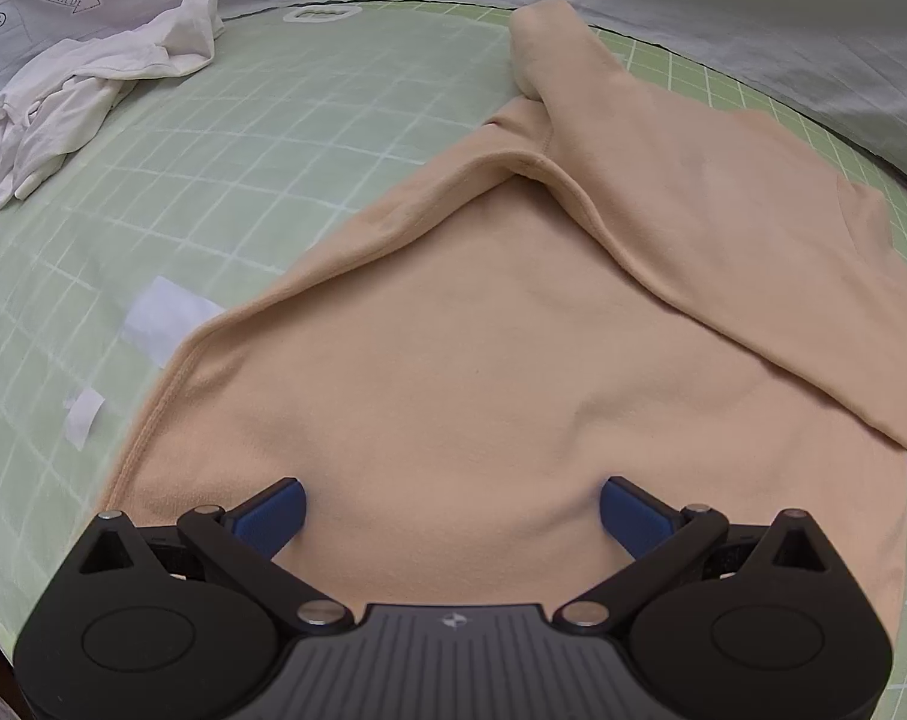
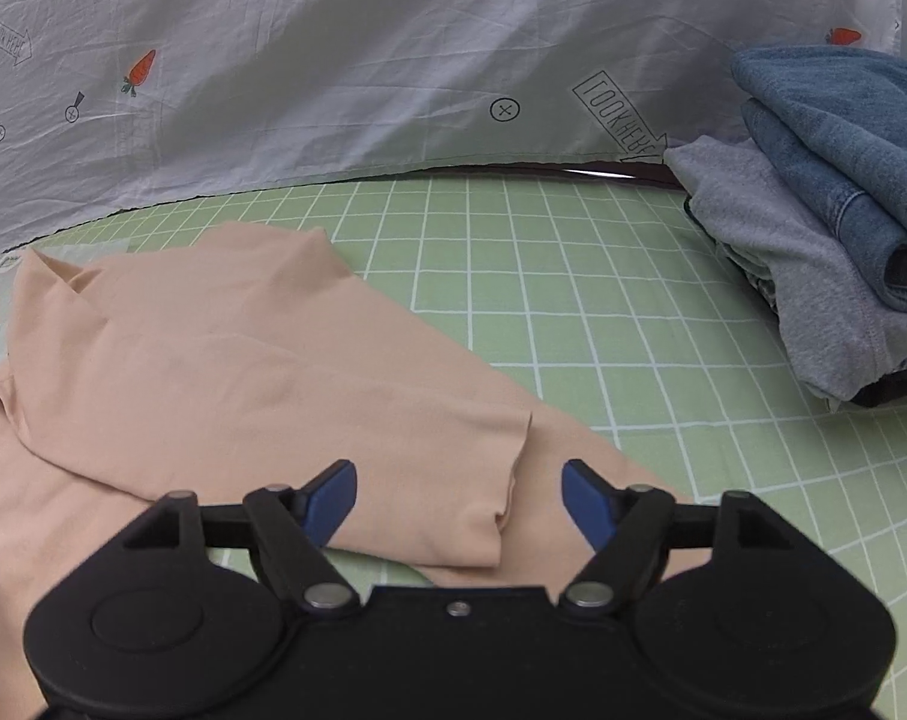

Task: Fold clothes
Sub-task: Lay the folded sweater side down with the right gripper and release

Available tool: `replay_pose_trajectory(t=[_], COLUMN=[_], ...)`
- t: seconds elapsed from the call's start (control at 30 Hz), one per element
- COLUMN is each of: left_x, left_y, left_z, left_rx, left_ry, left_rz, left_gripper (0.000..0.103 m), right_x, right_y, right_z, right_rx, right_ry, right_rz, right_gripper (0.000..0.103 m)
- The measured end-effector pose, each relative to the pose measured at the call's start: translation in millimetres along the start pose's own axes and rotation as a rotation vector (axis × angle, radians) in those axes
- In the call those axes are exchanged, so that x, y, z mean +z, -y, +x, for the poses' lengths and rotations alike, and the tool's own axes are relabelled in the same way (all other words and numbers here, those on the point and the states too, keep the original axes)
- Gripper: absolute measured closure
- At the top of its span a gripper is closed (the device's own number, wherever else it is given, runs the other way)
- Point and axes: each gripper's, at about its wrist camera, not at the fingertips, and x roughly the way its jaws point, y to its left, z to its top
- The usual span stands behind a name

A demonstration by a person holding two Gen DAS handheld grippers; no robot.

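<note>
On the green grid mat (image 1: pixel 225 138): tan top (image 1: pixel 483 372), sleeve folded across | white shirt (image 1: pixel 87 90) crumpled far-left | jeans (image 2: pixel 843 138) stacked on grey top (image 2: pixel 801 282) | left gripper (image 1: pixel 452 510) and right gripper (image 2: pixel 458 498) both spread, holding nothing

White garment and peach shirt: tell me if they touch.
Apart. The left wrist view shows bare green mat between the white garment and peach shirt.

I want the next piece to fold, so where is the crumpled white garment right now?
In the left wrist view, the white garment lies crumpled at the far left edge of the green grid mat, apart from the beige top.
</note>
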Motion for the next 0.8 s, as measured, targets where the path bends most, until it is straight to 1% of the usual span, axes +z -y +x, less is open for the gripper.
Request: replay_pose_trajectory(t=[0.03, 0.07, 0.17, 0.23, 0.37, 0.43, 0.5, 0.6, 0.73, 0.8], left_x=[-0.6, -1.3, -3.2, -6.7, -9.0, -7.0, -5.1, -0.8, 5.1, 9.1], left_y=[-2.8, -5.5, -13.8, -26.4, -58.5, -77.7, -96.2, -127.0, -167.7, -188.9], left_z=[-2.1, -4.2, -10.4, -22.5, -44.3, -51.7, -55.7, -56.9, -51.8, -48.6], left_rx=[-0.016, -0.033, -0.081, -0.094, -0.077, -0.082, -0.081, -0.075, -0.093, -0.106], left_ry=[0.001, 0.002, 0.004, 0.05, 0.145, 0.177, 0.197, 0.189, 0.169, 0.158], left_rz=[0.001, 0.001, 0.003, -0.001, -0.003, -0.004, 0.022, 0.065, 0.116, 0.142], left_gripper=[0.0, 0.0, 0.0, 0.0, 0.0, 0.0, 0.0, 0.0, 0.0, 0.0], right_x=[-1.0, -1.9, -4.7, -6.8, -12.6, -15.9, -19.4, -21.7, -27.9, -34.4], right_y=[-4.2, -8.8, -24.1, -37.0, -64.2, -79.7, -98.2, -128.5, -179.0, -208.3], right_z=[-5.3, -9.7, -22.9, -29.4, -39.3, -44.0, -49.6, -54.4, -60.4, -61.3], right_rx=[0.01, 0.025, 0.067, 0.087, 0.113, 0.115, 0.099, 0.08, 0.072, 0.065], right_ry=[0.01, 0.015, 0.031, 0.037, 0.03, 0.026, 0.031, 0.026, 0.012, -0.001], right_rz=[-0.005, -0.005, -0.011, -0.017, -0.01, 0.0, 0.016, 0.064, 0.104, 0.102], right_gripper=[0.011, 0.0, 0.0, 0.0, 0.0, 0.0, 0.0, 0.0, 0.0, 0.0])
